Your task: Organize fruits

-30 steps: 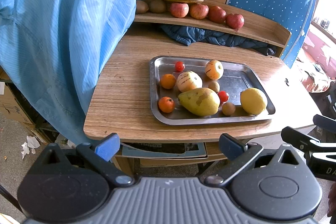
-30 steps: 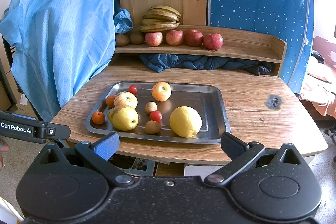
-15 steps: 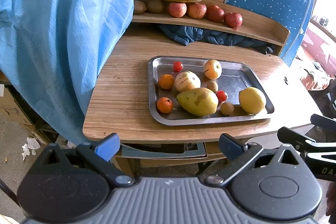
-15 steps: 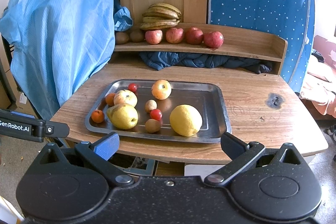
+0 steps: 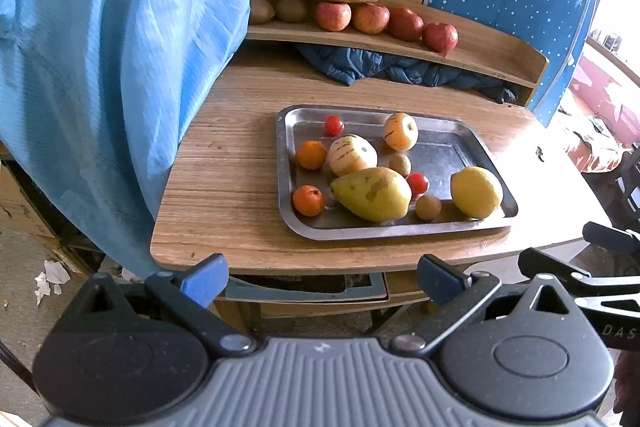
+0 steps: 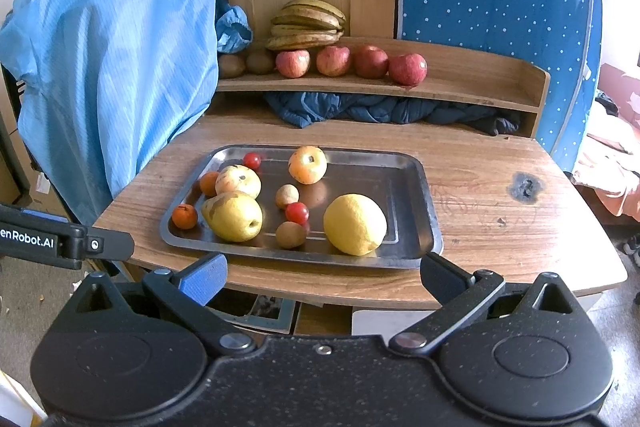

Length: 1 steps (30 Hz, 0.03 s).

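Note:
A metal tray (image 5: 284, 163) (image 6: 424, 195) on the wooden table holds a yellow-green pear (image 5: 372, 193) (image 6: 234, 215), a lemon (image 5: 476, 191) (image 6: 354, 223), two striped melons (image 5: 352, 155), small oranges (image 5: 308, 201), cherry tomatoes (image 5: 417, 183) and small brown fruits (image 6: 291, 235). My left gripper (image 5: 320, 277) is open and empty, held before the table's front edge. My right gripper (image 6: 322, 277) is open and empty, also short of the front edge.
A raised wooden shelf (image 6: 460, 87) at the back holds bananas (image 6: 306, 25), red apples (image 6: 370, 61) and kiwis (image 6: 232, 65). Dark blue cloth (image 6: 380, 111) lies under it. A light blue garment (image 6: 108, 47) hangs at the left. The table has a burn mark (image 6: 526, 185).
Both grippers have crept slightly closer to the table. The fruits and tray have not moved.

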{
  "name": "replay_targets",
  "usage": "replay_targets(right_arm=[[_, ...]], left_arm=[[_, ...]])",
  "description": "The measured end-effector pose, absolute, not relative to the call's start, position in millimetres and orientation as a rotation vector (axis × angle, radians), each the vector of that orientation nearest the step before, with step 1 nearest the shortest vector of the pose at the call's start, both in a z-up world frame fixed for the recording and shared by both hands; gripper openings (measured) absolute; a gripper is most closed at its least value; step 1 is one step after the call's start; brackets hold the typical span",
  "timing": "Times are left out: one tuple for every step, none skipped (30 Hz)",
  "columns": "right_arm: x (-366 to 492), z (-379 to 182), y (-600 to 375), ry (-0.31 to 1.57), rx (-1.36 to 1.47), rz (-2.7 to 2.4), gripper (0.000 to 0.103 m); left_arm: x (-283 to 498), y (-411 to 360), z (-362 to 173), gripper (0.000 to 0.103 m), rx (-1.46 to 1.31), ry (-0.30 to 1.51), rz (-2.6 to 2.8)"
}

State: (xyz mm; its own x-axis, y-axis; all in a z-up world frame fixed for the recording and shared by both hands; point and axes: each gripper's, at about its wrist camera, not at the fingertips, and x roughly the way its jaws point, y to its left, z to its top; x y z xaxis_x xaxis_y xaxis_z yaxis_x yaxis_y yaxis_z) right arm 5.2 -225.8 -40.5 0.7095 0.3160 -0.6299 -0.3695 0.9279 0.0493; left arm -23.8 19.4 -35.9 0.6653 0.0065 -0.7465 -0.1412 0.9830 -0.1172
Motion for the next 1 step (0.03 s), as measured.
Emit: replay_targets(right_arm=[[5.6,-40.8,-225.6,0.685,-0.083,0.382,0.102]], left_arm=[[-23.4,19.6,-36.2,0.102,-0.17,0.842,0.084]])
